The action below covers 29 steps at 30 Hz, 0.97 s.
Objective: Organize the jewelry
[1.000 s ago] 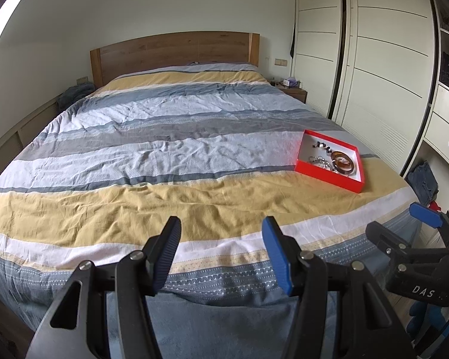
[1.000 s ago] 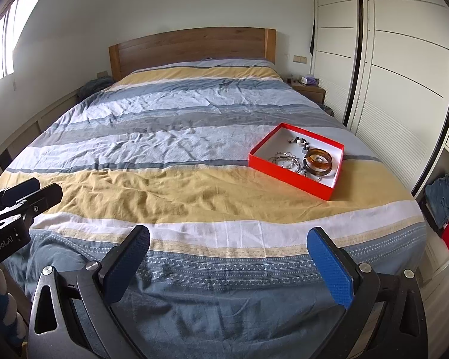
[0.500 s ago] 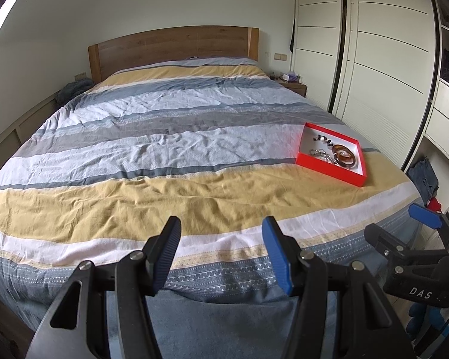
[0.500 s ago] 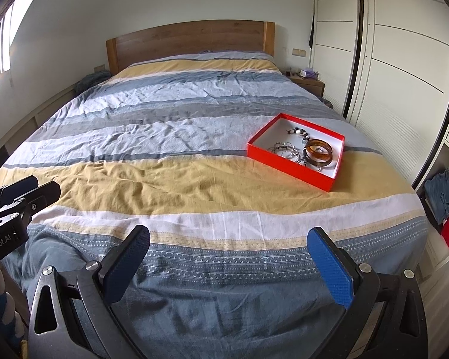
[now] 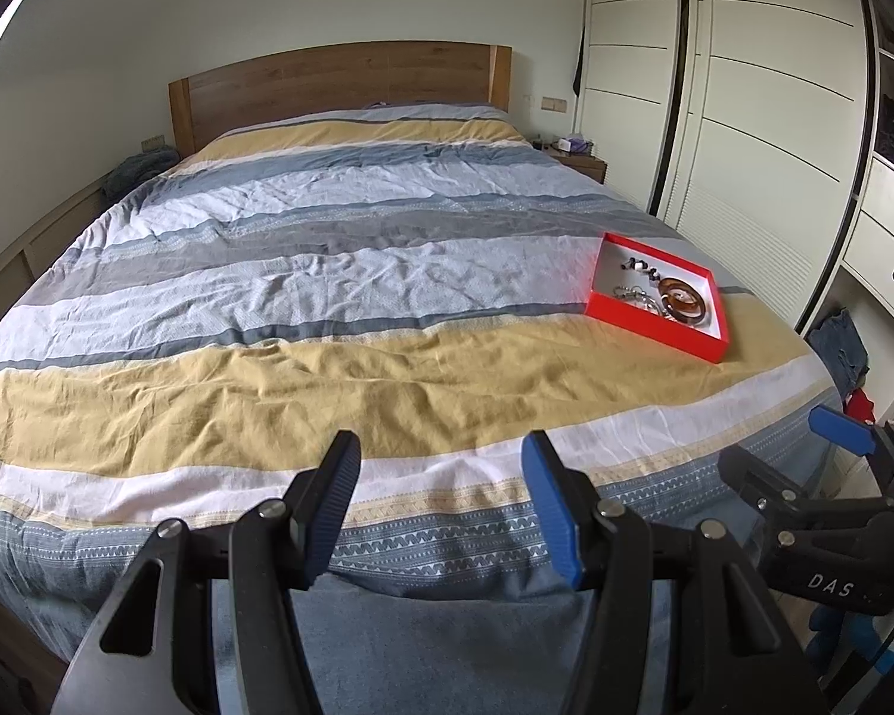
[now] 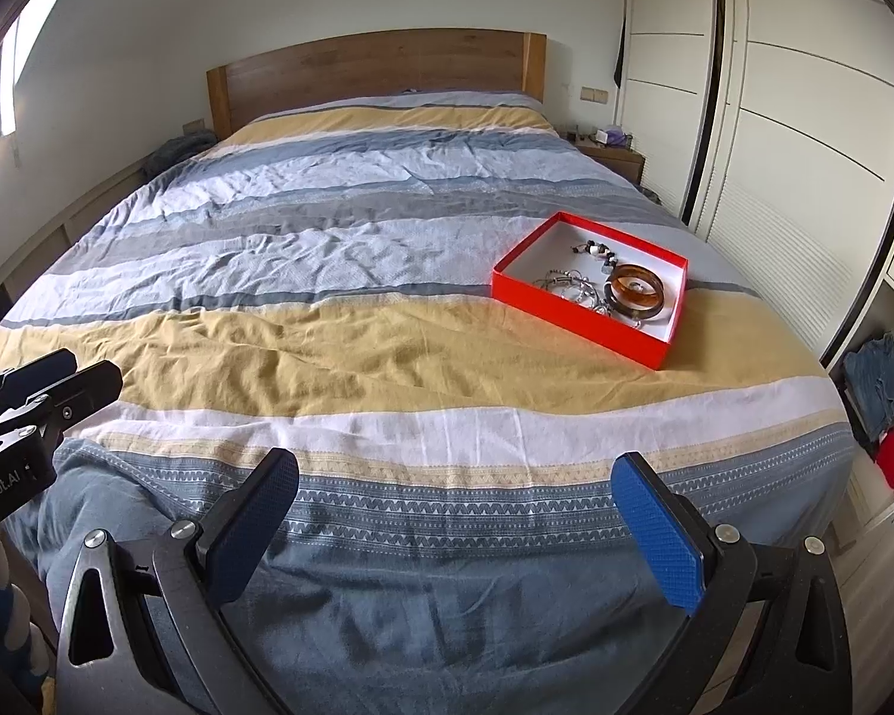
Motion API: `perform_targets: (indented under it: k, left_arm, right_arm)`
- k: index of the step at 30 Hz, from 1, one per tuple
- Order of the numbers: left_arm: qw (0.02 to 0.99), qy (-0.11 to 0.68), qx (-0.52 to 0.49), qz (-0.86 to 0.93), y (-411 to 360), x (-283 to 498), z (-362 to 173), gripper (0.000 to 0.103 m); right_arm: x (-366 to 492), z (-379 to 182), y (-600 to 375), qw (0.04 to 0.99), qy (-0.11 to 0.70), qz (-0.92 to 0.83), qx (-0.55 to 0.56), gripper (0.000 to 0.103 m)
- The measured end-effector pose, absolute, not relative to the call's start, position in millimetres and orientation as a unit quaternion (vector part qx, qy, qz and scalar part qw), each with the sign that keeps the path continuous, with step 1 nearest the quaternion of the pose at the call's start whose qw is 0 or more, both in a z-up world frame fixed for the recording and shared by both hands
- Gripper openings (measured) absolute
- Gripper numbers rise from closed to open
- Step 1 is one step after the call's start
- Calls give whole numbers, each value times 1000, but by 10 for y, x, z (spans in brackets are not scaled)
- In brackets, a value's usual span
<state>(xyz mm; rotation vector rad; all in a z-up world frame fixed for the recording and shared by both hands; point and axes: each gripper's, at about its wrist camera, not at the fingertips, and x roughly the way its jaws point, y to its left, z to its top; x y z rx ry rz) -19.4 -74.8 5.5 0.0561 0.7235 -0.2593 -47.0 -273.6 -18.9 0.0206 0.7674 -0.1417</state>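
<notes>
A shallow red box (image 5: 655, 322) (image 6: 572, 316) with a white inside lies on the right side of the striped bed. In it are amber-brown bangles (image 5: 682, 301) (image 6: 636, 291), silver chain pieces (image 6: 569, 286) and a dark beaded piece (image 6: 596, 250). My left gripper (image 5: 441, 506) hangs open over the foot of the bed, far from the box, with nothing between its blue pads. My right gripper (image 6: 456, 527) stands open and wider, also at the foot edge and short of the box. Each gripper shows at the edge of the other's view.
The bed's duvet (image 6: 340, 357) has yellow, white, grey and blue stripes, with a wooden headboard (image 6: 375, 71) behind. White wardrobe doors (image 6: 804, 119) line the right wall. A nightstand (image 6: 614, 158) stands by the headboard. Clothes (image 6: 876, 381) lie on the floor at right.
Both views have tipped slightly, so the bed and the red box sit a little lower and nearer in frame. Both grippers stay open and empty.
</notes>
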Motion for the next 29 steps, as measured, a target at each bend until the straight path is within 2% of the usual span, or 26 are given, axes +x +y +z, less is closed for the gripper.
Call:
perform_targets:
  k: [29]
  left_arm:
    - [921,367,20,-131,-710,-120,-38,54]
  right_arm:
    - [-417,-289,-2727,920,386,-71,8,103]
